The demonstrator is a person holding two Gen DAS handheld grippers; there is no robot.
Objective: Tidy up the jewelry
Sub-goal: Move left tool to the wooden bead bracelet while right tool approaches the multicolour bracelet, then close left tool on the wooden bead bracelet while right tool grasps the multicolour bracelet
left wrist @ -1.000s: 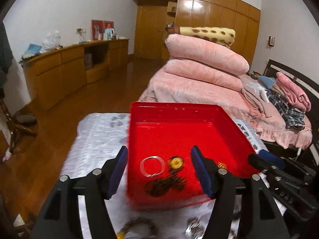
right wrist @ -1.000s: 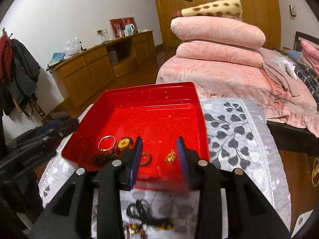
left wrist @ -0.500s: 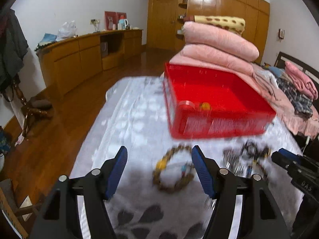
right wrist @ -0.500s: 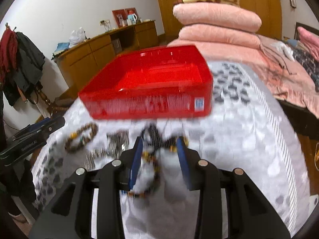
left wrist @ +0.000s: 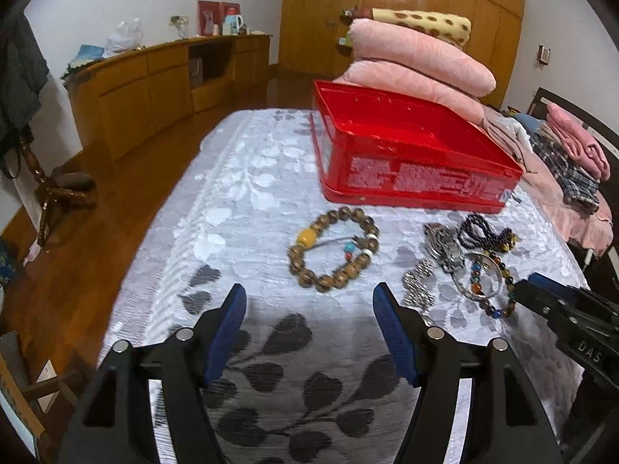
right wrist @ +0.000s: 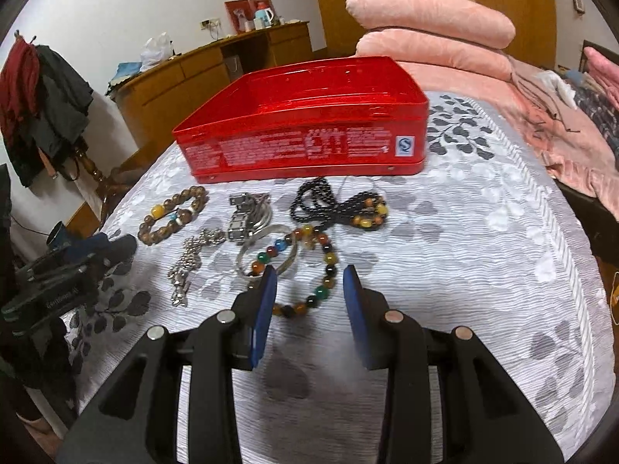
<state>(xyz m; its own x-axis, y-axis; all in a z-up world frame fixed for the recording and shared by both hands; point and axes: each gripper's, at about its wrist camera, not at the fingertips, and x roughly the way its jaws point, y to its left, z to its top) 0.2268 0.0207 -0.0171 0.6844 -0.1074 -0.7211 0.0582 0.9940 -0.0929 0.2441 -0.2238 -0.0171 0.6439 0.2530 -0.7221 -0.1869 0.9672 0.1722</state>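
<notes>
Both grippers pulled back from red tin; left gripper open below wooden bracelet, right gripper open, empty, straddling coloured bead bracelet.

The box is translucent red with white print on its side; the cloth over the counter is silver-white with grey leaf shapes; one bracelet has brown beads and a yellow one; another is multicoloured; the necklace is black; the tongs have blue pads on black.
</notes>
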